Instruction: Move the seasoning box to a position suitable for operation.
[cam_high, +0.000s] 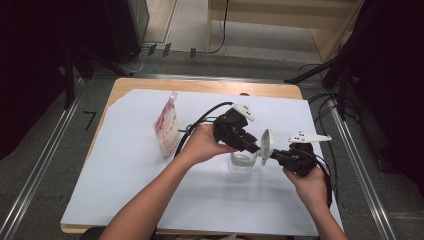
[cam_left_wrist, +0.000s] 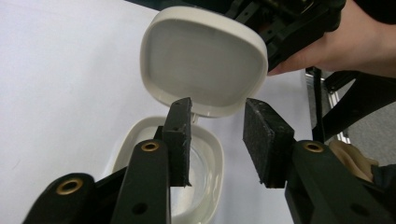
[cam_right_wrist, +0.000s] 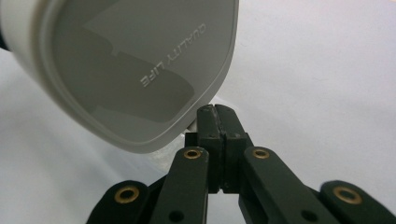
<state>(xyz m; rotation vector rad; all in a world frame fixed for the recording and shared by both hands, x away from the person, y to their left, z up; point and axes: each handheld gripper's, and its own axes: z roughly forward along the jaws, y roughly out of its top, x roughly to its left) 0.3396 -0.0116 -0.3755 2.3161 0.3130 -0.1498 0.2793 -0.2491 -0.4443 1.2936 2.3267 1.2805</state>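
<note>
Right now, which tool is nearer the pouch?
Left. The left tool is over the jar, just right of the pouch; the right tool, pinching the lid, is farther right.

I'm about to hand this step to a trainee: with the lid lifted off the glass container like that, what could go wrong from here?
1. The right gripper pinches the lid only by a small edge tab, so it could swing or slip out.
2. The left gripper, jaws open, hangs right over the glass container; a nudge might tip it.
3. A dropped lid could hit the container.

both grippers, left gripper (cam_high: 246, 143) and right gripper (cam_high: 280, 155), are black with brass-ringed screws, dark padded jaws, white top plates and trailing black cables.
</note>
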